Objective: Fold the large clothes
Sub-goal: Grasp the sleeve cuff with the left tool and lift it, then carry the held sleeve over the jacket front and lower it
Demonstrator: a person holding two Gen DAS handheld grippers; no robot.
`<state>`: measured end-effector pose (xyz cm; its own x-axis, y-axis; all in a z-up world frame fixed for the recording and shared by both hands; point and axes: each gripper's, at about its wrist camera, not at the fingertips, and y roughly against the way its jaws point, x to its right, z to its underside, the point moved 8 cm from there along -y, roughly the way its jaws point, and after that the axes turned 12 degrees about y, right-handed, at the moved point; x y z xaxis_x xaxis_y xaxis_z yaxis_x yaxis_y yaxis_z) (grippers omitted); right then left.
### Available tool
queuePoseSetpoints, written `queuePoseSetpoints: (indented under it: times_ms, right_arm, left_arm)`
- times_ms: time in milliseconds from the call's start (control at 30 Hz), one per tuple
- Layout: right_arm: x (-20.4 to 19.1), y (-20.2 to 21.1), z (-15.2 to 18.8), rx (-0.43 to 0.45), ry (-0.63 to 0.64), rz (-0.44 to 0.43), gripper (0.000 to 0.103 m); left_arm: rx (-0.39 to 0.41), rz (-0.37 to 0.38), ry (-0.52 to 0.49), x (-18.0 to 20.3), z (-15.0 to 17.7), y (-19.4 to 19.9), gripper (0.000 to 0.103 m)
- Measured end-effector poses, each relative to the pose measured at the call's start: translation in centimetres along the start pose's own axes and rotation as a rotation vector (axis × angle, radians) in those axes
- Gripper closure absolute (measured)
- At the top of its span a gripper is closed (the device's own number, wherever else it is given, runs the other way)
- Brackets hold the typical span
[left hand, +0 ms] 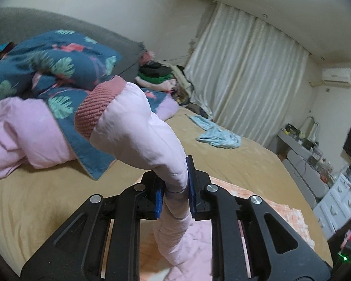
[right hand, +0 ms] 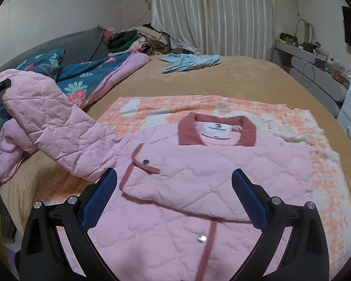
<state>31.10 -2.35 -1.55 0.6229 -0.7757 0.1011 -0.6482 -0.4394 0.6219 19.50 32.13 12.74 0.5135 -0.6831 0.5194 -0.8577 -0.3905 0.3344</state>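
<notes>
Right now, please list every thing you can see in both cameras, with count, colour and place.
jacket: one, pink quilted, flat on the blanket
sleeve: one, pink with rose cuff, lifted
blanket: one, orange check, under the jacket
bed: one, tan cover
quilt: one, blue floral, bunched at the headboard
cloth: one, light blue, far side of the bed
curtain: cream, back wall
left gripper: black, shut on the sleeve
right gripper: black, open above the jacket

Bare tan bedspread (right hand: 245,79) lies open far and right of the pink jacket (right hand: 199,164). To the left, a bunched floral quilt (right hand: 93,77) blocks passage; a blue garment (right hand: 191,62) lies far, perhaps crumpled.
</notes>
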Motion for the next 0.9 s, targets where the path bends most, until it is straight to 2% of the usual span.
queuePoseSetpoints:
  times_ms: [567,900]
  right_arm:
    - [7.0,4.7,2.1,0.047,-0.076,0.078,0.005]
    - [10.5,5.5,3.3,0.059,-0.129,0.102,0.005]
  left_arm:
    - [-0.051,0.106,-0.169,10.6,4.0,0.1,0.094]
    - [-0.101,0.163,-0.255,15.8,8.1,-1.1,0.094]
